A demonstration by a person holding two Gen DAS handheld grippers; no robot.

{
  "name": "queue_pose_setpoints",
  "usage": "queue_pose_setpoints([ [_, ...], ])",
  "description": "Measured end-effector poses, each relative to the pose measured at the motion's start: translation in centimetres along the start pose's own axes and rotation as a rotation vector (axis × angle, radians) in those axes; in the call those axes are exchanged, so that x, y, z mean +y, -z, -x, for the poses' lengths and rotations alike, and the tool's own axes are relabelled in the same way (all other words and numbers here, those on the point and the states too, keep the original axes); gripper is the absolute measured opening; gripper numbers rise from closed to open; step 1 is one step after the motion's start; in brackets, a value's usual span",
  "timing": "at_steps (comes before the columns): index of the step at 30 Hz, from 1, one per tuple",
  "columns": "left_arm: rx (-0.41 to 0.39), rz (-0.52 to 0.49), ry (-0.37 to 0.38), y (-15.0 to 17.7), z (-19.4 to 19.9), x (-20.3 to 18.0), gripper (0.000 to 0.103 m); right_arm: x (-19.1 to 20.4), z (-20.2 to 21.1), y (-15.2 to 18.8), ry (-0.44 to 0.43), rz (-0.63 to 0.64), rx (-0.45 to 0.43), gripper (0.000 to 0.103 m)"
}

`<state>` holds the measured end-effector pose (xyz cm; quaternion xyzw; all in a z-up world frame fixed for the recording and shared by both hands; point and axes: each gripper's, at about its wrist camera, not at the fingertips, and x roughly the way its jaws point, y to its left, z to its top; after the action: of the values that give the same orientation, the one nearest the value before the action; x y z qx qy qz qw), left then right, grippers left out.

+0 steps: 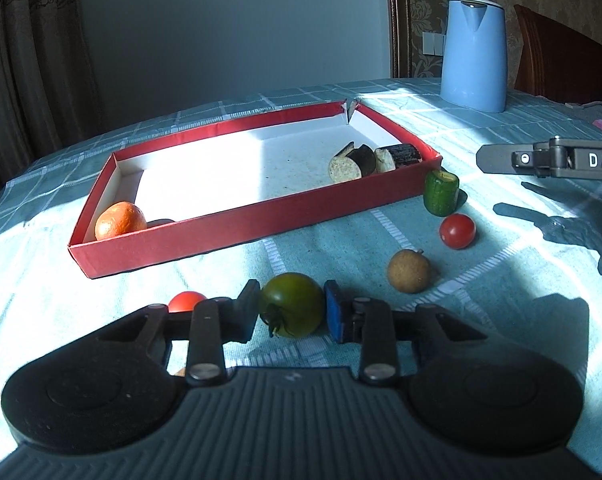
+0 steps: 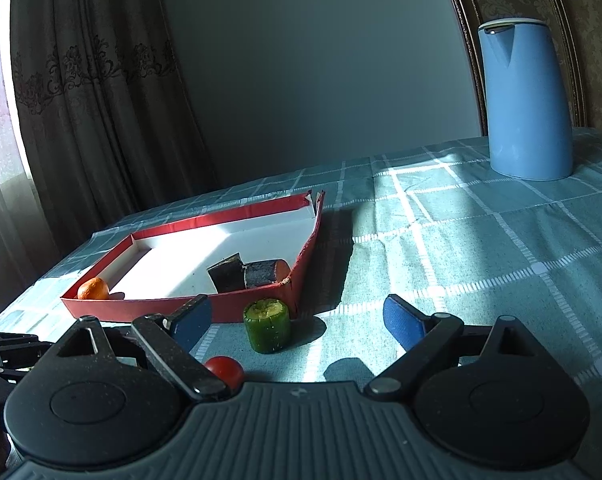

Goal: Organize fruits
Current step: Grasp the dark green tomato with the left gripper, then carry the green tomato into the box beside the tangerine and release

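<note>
while left claw (image 1: pixel 292 312) grips, green tomato (image 1: pixel 291 308) stem points down-left.

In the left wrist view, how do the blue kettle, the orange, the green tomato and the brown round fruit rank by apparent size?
Largest to smallest, as they look:
1. blue kettle
2. green tomato, though it sits nearest the camera, between the left claw pads
3. orange
4. brown round fruit
The last two look close, so this order is unsure.
</note>
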<state>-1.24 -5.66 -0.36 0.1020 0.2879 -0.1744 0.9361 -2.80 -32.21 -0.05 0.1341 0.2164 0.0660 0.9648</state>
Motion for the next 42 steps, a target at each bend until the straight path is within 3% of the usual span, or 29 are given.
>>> queue_pose_setpoints([
  [7,-0.089,0.051,-0.023,-0.6,1.7,1.2,0.031,0.1,0.0,0.1,0.003,0.003,0.001,0.093],
  [12,-0.130,0.100,-0.091,-4.3,1.4,3.5,0.031,0.1,-0.1,0.0,0.005,0.011,0.010,0.093],
  [17,-0.044,0.200,-0.113,-6.8,-2.4,6.6,0.031,-0.1,-0.3,0.0,0.005,-0.005,0.015,0.093],
  [24,0.054,0.252,-0.123,-5.9,-5.6,8.2,0.031,-0.2,-0.4,0.0,0.004,-0.012,0.023,0.093],
  [26,0.051,0.249,-0.127,-5.7,-5.6,8.3,0.038,-0.3,-0.5,0.0,0.004,-0.013,0.024,0.093],
  [28,0.031,0.250,-0.117,-5.7,-5.0,8.2,0.053,-0.3,-0.5,0.0,0.004,-0.014,0.024,0.093],
  [34,-0.103,0.269,-0.123,-4.4,-0.1,8.3,0.072,-0.7,0.1,0.0,0.000,-0.039,-0.014,0.093],
  [37,-0.193,0.276,-0.176,-2.7,3.3,8.9,0.083,-1.1,1.7,-0.1,0.019,-0.050,-0.121,0.093],
  [40,-0.264,0.299,-0.209,-0.8,5.8,10.0,0.085,-1.9,3.6,-0.2,0.065,-0.079,-0.267,0.095],
  [42,-0.287,0.301,-0.225,0.5,6.7,10.5,0.086,-2.6,4.1,-0.3,0.076,-0.121,-0.298,0.102],
])
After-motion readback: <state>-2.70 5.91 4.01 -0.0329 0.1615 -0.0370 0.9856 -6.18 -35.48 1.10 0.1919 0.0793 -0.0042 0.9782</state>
